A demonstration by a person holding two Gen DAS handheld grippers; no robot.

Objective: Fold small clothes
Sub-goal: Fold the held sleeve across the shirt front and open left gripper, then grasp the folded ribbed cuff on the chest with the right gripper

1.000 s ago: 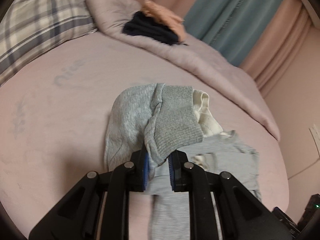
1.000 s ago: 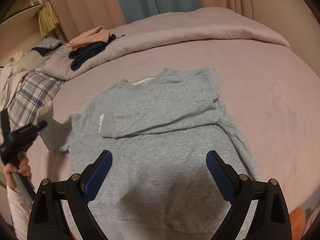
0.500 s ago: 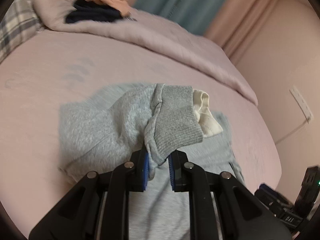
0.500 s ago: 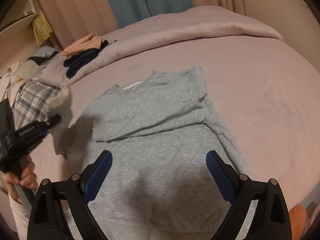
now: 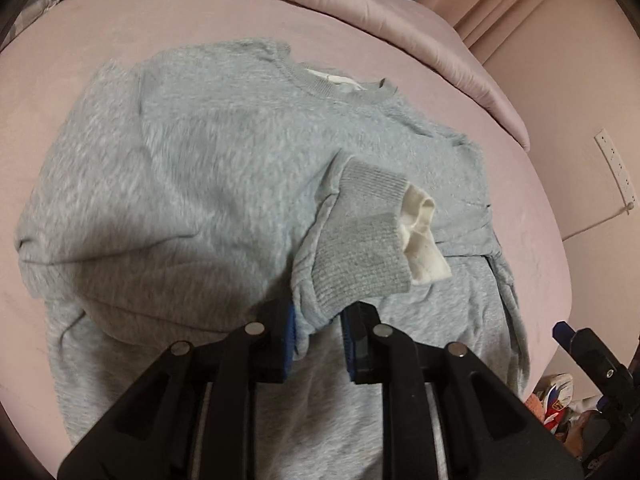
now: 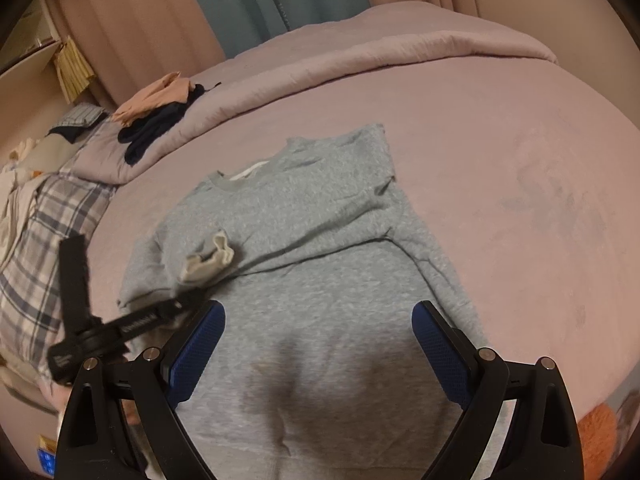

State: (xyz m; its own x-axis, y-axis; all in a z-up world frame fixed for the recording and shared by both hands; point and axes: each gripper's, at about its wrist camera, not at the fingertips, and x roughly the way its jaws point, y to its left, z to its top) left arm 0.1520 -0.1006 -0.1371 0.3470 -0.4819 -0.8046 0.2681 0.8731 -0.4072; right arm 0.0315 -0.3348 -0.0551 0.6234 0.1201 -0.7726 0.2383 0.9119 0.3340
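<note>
While the left gripper (image 5: pixel 318 334) pinches the sleeve cuff (image 5: pixel 362 240) over the grey sweatshirt (image 6: pixel 320 280) on the bed (image 6: pixel 520 160), the right gripper (image 6: pixel 318 354) hangs wide open, empty (right sleeve folded; body fold remains).

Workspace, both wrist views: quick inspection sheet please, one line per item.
Surface: pink bed sheet, bare right of the garment.
Job's things: grey sweatshirt lies flat; its sleeve cuff is lifted over the body.
Clutter: dark and peach clothes on the folded duvet; plaid pillow.
Grippers: left gripper clamps the sleeve; right gripper open, above the hem.
Cables: one on the wall, beside the outlet.
Surroundings: curtains.
</note>
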